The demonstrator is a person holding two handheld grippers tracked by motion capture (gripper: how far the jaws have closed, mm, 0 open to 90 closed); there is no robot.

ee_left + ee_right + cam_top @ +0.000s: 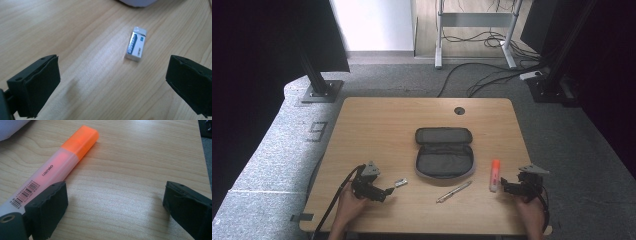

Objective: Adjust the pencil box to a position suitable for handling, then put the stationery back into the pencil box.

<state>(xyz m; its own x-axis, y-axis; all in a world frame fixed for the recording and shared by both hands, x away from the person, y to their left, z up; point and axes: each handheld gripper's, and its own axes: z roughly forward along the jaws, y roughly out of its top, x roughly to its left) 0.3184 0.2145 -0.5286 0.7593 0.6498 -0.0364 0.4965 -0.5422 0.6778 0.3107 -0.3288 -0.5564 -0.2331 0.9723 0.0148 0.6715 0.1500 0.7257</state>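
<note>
Now eraser (pixel 135 44) ahead, betw. open fingers (pixel 40 85)

Small white eraser (pixel 135 44) flat on table, orange highlighter (pixel 57 167) lying flat

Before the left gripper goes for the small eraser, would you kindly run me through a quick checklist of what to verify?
1. Left gripper jaws open wide: ok.
2. Nothing between its jaws: ok.
3. Eraser ahead of the jaws, lying free on the table: ok.
4. Eraser centred between the jaws: not ok, it sits toward the right jaw in the left gripper view.
5. Pencil case lying open: ok.
6. Right gripper open, highlighter beside its left jaw, not gripped: ok.
</note>
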